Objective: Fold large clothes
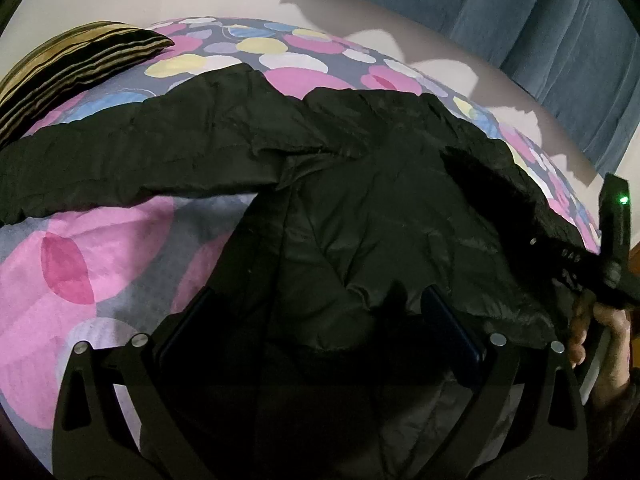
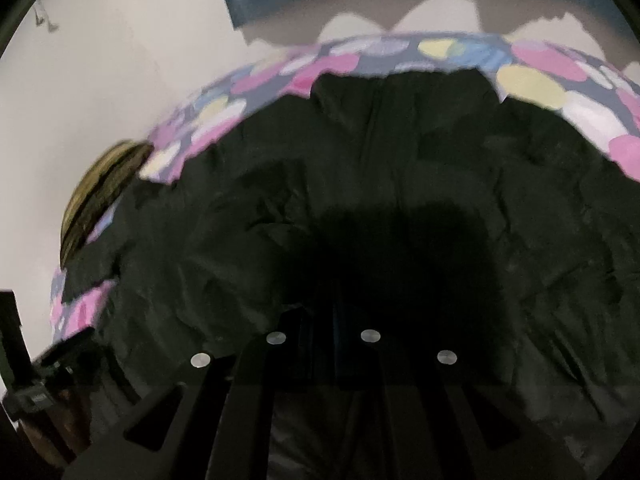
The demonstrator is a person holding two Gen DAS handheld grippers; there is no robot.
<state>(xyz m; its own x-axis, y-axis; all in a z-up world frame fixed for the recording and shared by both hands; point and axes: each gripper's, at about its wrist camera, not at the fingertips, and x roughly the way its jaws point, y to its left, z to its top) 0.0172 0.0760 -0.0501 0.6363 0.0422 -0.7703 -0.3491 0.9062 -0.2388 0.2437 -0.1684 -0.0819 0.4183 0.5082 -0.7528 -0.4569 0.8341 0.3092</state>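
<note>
- Jacket lies spread on the bed, one sleeve running out to 9 o'clock.
- Left tongs gape over the hem, pinching nothing.
- Right tongs are pressed together; whether on fabric, I cannot tell.
- Risk: slick shell slips free; the loose sleeve drags and skews the fold.

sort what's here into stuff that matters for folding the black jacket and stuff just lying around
Part of the job: black jacket; left gripper, jaws open over the jacket; right gripper, shut.

Just lying about: striped pillow; spotted bedspread; blue curtain.
</note>
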